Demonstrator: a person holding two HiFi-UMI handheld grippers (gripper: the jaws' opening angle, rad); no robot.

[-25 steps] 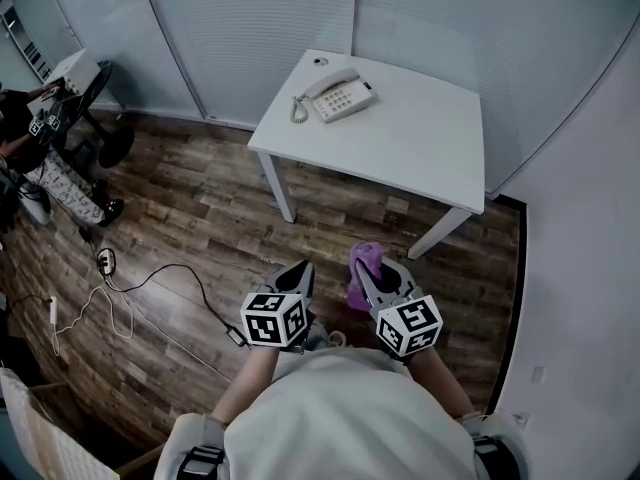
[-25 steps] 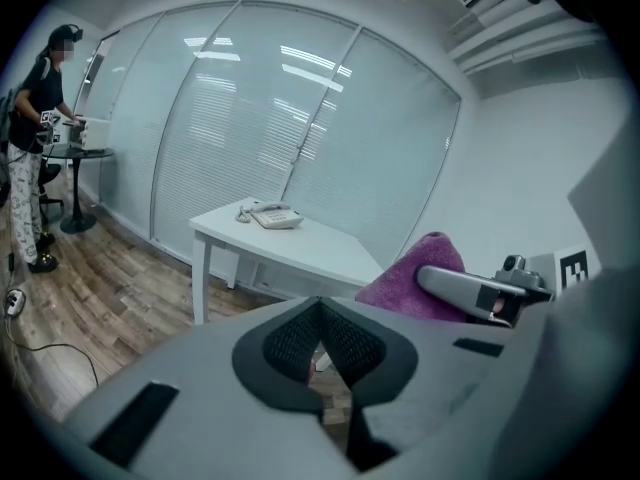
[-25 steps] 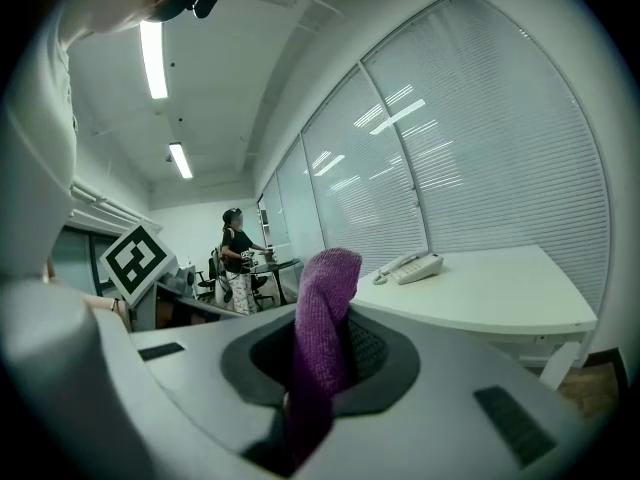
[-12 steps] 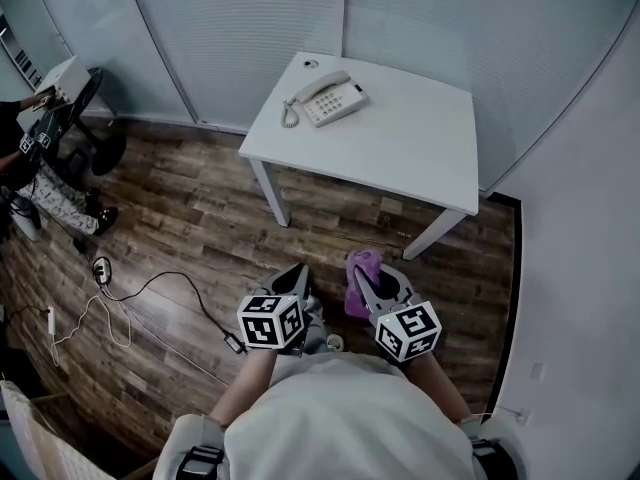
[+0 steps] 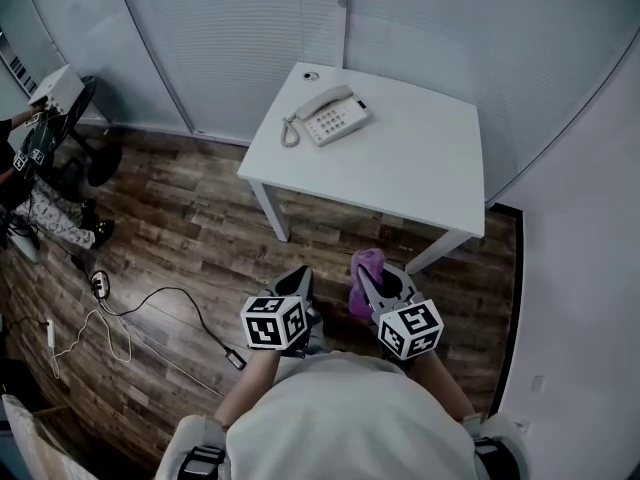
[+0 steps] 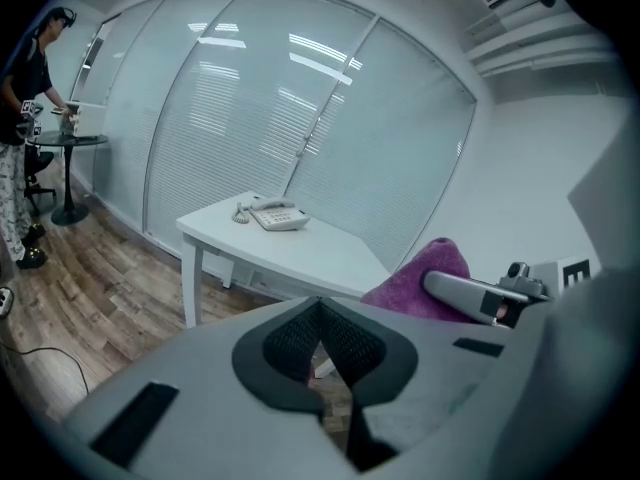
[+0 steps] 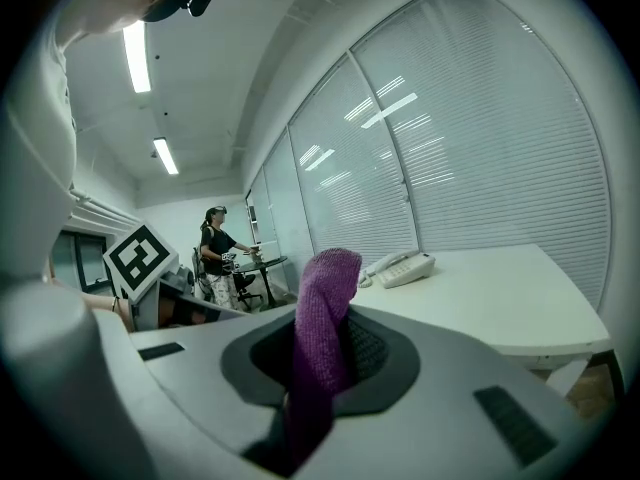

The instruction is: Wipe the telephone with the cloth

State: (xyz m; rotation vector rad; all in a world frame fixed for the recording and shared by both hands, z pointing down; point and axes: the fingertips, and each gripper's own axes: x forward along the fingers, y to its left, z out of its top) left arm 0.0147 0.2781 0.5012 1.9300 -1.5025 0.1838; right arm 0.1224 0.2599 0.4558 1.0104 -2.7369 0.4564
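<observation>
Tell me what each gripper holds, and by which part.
The right gripper grips the purple cloth by its bunched middle, one end poking past the jaws. The left gripper is shut on nothing.

No legible text, labels, numbers, signs

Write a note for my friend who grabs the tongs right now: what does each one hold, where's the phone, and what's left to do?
Left tongs: shut, empty.
Right tongs: shut on the purple cloth, which sticks up past the tips.
Phone: on the white table, near its far left corner in the head view, handset on its cradle.
Done: cloth picked up. Both tongs are held low near the body, short of the table.
Left: step up to the table and wipe the phone with the cloth; nothing looks wiped yet.
</observation>
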